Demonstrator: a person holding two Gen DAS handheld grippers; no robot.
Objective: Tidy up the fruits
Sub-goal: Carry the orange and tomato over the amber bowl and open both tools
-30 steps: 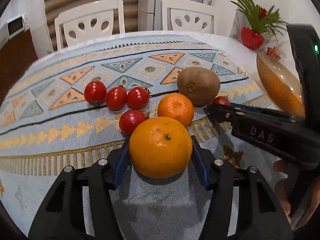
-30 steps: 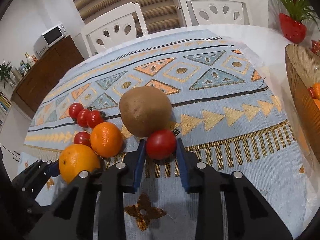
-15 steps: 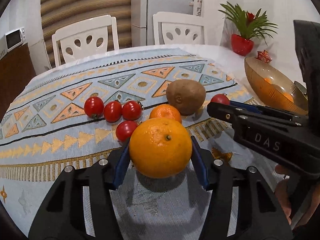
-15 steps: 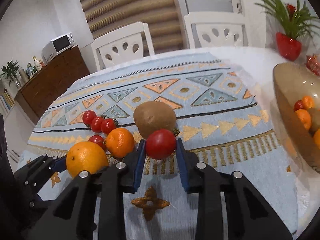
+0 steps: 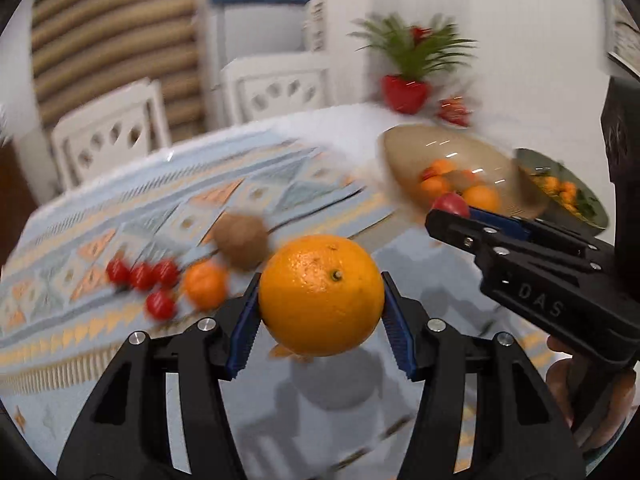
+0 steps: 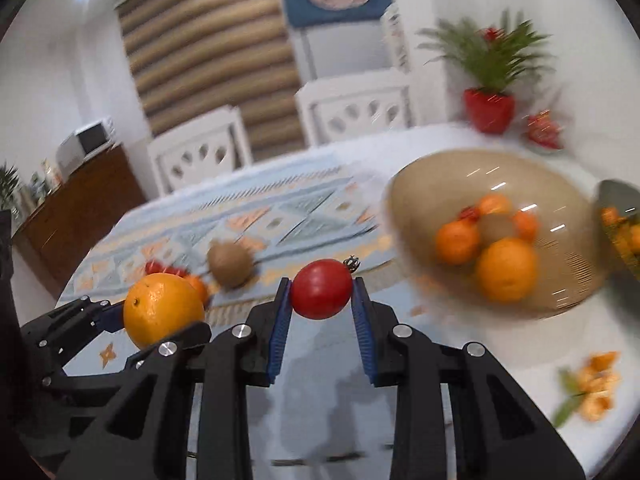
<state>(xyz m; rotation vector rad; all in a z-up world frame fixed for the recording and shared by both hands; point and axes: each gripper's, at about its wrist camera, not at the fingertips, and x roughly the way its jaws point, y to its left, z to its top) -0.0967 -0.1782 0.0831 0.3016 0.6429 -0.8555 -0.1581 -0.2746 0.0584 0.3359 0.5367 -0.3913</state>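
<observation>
My left gripper (image 5: 320,300) is shut on a large orange (image 5: 321,294) and holds it above the table. My right gripper (image 6: 320,292) is shut on a red cherry tomato (image 6: 321,288), also lifted. In the left wrist view the right gripper (image 5: 452,210) shows at the right with the tomato (image 5: 451,204) at its tip. An amber glass bowl (image 6: 424,184) to the right holds several oranges and a kiwi. On the patterned cloth (image 5: 120,240) lie a kiwi (image 5: 241,241), a small orange (image 5: 205,285) and several cherry tomatoes (image 5: 142,276).
A second, green bowl (image 5: 596,216) with fruit stands right of the amber one. A red-potted plant (image 6: 489,108) and a red ornament stand at the back right. Orange peel (image 6: 596,384) lies near the right front. White chairs (image 5: 108,136) line the far edge.
Both grippers have lifted their fruit off the cloth and swung right toward the bowls. The fruit left on the cloth now sits farther left and lower in view.
</observation>
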